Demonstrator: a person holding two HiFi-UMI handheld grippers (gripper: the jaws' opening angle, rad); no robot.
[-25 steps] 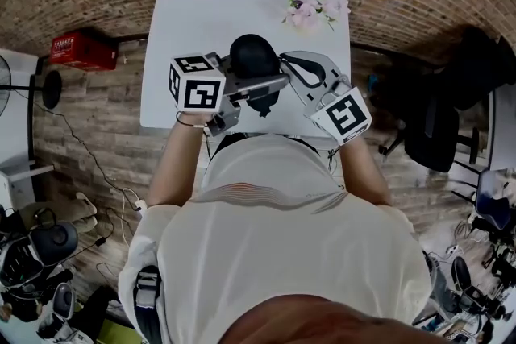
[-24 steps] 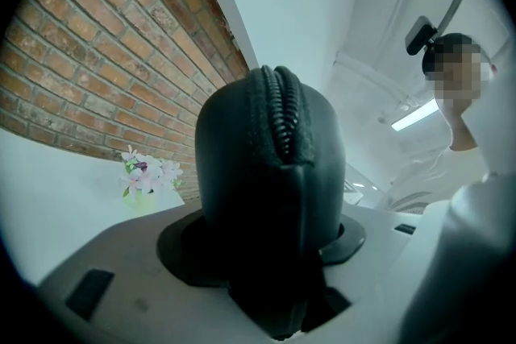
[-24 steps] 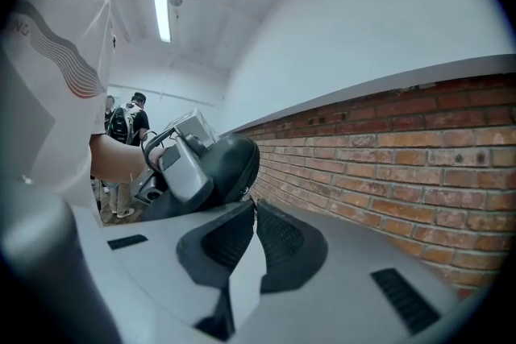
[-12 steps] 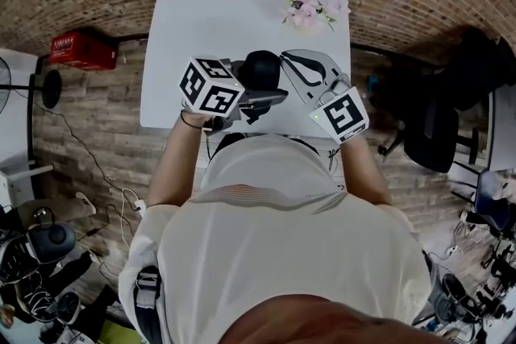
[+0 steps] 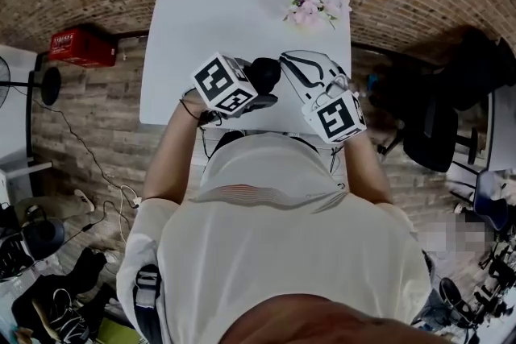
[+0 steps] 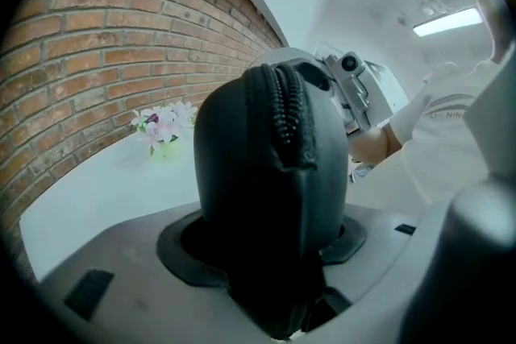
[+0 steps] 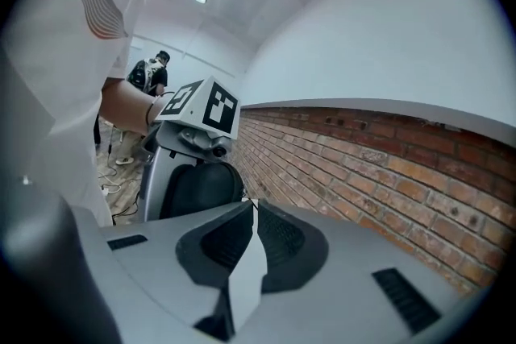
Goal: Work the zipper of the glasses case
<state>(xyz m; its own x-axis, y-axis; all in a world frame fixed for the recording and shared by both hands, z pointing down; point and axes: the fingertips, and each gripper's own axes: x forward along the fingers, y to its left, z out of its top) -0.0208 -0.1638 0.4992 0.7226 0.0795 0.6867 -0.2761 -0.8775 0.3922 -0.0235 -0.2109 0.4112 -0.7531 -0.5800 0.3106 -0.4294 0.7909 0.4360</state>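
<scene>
A black zip-up glasses case [image 5: 263, 73] stands between the jaws of my left gripper [image 5: 260, 91], above the white table's near edge. In the left gripper view the case [image 6: 270, 173] fills the middle, its zipper [image 6: 284, 113] running up the side that faces the camera. My left gripper [image 6: 268, 244] is shut on its lower part. My right gripper [image 5: 287, 64] sits just right of the case. In its own view the right gripper [image 7: 250, 215] has its tips together, after easing a hair apart, with nothing seen between them. The case [image 7: 193, 188] lies beyond them.
A white table [image 5: 210, 28] carries a small bunch of pink flowers [image 5: 310, 6] at its far right corner. A red box [image 5: 81, 48] lies on the brick floor to the left. A dark office chair [image 5: 439, 129] stands to the right. Cables and gear litter the lower left.
My left gripper has swung right and down with the case, and its marker cube has rolled. The right gripper has shifted slightly left, closer to the case.
</scene>
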